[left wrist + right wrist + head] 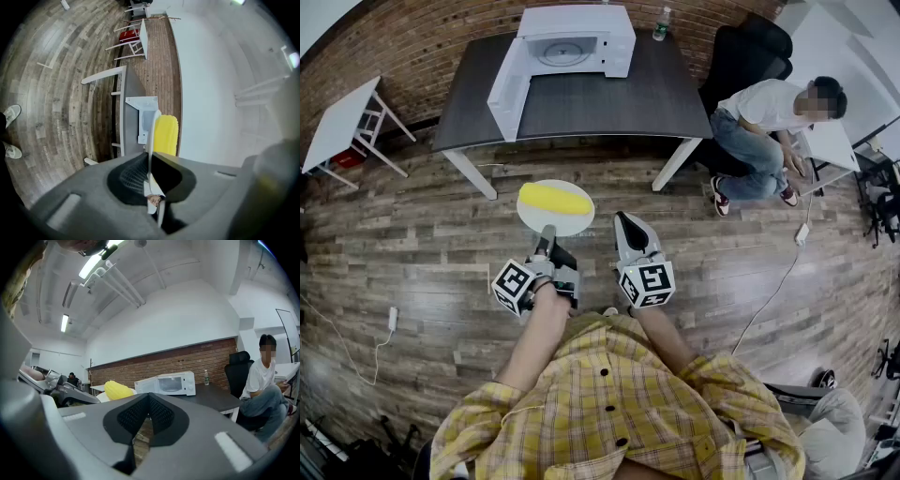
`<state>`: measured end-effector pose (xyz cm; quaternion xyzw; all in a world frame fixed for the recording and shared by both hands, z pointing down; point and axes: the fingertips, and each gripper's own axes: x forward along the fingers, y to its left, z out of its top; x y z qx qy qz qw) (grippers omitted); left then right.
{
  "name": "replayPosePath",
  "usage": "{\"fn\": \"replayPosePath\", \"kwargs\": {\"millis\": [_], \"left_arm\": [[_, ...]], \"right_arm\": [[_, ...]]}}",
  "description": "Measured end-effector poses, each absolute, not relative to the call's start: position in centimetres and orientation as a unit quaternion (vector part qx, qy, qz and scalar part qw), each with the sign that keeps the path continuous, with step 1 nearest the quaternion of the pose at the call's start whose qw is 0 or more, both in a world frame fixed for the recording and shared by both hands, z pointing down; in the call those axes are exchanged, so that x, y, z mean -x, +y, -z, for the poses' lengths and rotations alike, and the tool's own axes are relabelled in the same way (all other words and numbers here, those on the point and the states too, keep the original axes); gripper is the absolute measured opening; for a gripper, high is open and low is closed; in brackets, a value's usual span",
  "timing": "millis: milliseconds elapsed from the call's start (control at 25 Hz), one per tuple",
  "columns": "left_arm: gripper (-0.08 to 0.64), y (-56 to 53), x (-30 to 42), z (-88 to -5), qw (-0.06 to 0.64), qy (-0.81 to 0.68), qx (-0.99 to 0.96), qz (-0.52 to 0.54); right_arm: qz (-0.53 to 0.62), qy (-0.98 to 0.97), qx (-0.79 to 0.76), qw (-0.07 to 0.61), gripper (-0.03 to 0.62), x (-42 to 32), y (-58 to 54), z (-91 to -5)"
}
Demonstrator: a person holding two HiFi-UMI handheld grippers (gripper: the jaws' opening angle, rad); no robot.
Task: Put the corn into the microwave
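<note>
Presently, head view: we carry the corn [548, 198] on a plate [574, 221], the left gripper [547, 232] clamping its rim. The microwave [572, 42] stands open on the table [609, 98], well ahead.
Left gripper view: jaws pinch the plate edge.
Right gripper view: right gripper [149, 398] closed, empty.
Next, likely: approach and slide the plate inside.
</note>
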<state>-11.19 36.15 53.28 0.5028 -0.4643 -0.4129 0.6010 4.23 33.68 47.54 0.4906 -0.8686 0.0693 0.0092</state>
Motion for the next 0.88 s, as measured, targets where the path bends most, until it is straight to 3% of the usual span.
{"fn": "replayPosePath", "kwargs": {"millis": [880], "left_arm": [[0.018,37.2,5.3,-53.1,0.596,-0.462,-0.491,0.436]], "right_arm": [[-0.051,-0.888,-0.456,0.006,0.005,-9.2,35.9,-47.8]]}}
